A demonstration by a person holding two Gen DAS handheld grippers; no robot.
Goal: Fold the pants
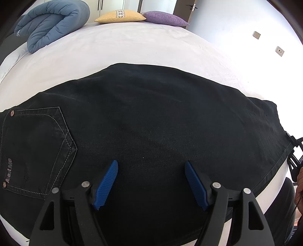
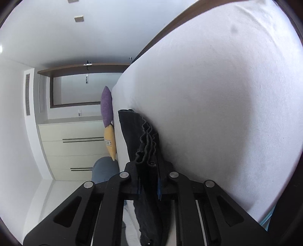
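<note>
- The black denim pants lie flat across the near part of the white-sheeted bed.
- At the far edge of the bed, the yellow square cushion lies left of the purple cushion, both touching.
- The folded blue quilted duvet lies at the far left corner.

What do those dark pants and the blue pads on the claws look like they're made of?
The pants look like black denim: matte woven surface, pale contrast stitching round the back pocket, metal rivets at its corners. The blue pads look like ribbed rubber or soft plastic, with fine ridges across them; which one, I can't tell.
</note>
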